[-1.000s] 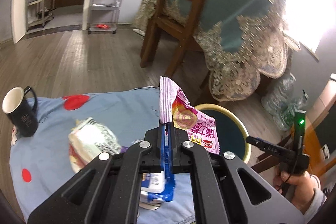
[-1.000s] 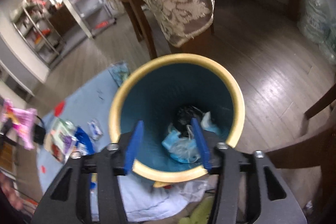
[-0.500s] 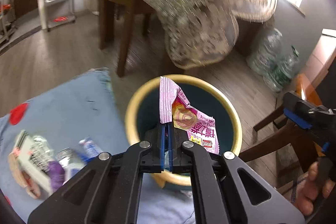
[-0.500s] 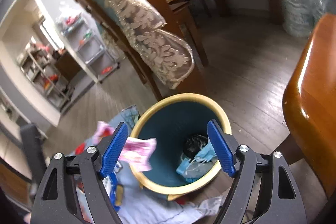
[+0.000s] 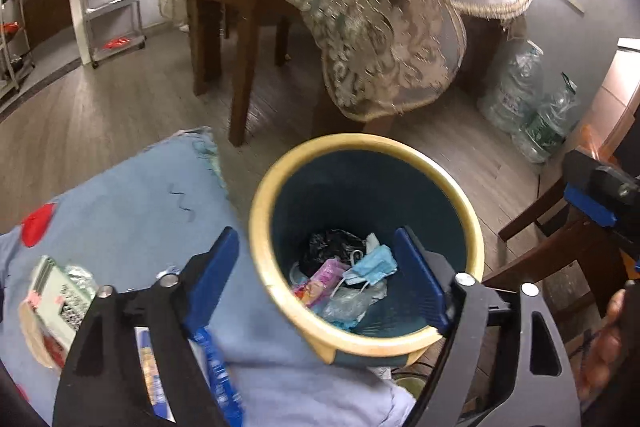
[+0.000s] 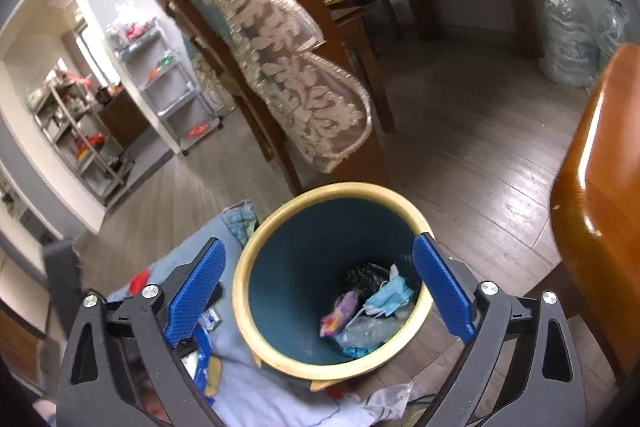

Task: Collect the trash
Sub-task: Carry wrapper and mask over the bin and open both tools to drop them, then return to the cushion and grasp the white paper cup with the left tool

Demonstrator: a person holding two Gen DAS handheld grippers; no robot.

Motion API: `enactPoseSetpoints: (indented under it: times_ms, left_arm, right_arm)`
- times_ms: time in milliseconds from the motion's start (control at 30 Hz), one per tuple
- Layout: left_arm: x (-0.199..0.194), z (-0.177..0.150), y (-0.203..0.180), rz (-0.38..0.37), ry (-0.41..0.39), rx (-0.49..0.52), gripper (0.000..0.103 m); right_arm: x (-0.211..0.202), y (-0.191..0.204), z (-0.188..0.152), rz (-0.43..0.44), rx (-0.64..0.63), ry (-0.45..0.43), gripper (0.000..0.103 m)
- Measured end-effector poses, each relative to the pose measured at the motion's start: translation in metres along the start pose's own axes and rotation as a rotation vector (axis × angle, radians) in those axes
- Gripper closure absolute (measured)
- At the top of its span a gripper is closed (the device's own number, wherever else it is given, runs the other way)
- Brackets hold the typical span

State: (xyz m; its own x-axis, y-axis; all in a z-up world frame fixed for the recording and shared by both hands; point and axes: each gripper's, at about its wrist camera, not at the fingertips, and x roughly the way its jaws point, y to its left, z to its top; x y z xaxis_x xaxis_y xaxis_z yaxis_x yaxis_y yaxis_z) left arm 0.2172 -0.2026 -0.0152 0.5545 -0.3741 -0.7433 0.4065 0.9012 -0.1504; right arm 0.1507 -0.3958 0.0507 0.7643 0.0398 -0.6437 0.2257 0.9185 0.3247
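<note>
Dropped pink wrapper (image 5: 326, 277) lies in bin (image 5: 276, 195); left tool (image 5: 320, 267) wide open, empty.

Both wrist views look down into one bin (image 5: 472, 227).

Both grippers gaping wide, holding nothing

The left gripper (image 5: 316, 279) is hanging with blue fingers (image 5: 420, 283) spread; the right gripper (image 6: 320, 291) is doing likewise, its fingers (image 6: 196, 291) splayed.
</note>
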Motion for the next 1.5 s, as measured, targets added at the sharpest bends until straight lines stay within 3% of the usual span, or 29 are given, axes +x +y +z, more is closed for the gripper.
enactPoseSetpoints:
  times_ms: [267,567,833,1033,1167,1300,1500]
  left_arm:
    - [-0.052,-0.009,0.040,0.047,-0.059,-0.063,0.006]
    - [-0.096,-0.036,0.079,0.110,-0.074,-0.075,0.006]
    - [-0.127,-0.081,0.136,0.194,-0.047,-0.177,0.006]
    - [-0.128,-0.112,0.173,0.240,0.000,-0.267,0.006]
    - [-0.123,-0.123,0.183,0.242,0.021,-0.273,0.006]
    - [-0.114,-0.120,0.185,0.257,0.023,-0.267,0.007]
    - [-0.089,-0.102,0.209,0.295,0.033,-0.345,0.009]
  right_arm:
    - [0.008,0.023,-0.011,0.022,-0.116,0.041,0.007]
    - [0.014,0.044,-0.024,0.066,-0.186,0.094,0.006]
    - [0.022,0.071,-0.039,0.123,-0.246,0.151,0.006]
    - [0.033,0.099,-0.058,0.185,-0.316,0.232,0.006]
    - [0.046,0.111,-0.074,0.221,-0.316,0.307,0.006]
    - [0.055,0.121,-0.088,0.224,-0.335,0.354,0.006]
    - [0.056,0.129,-0.100,0.219,-0.390,0.368,0.006]
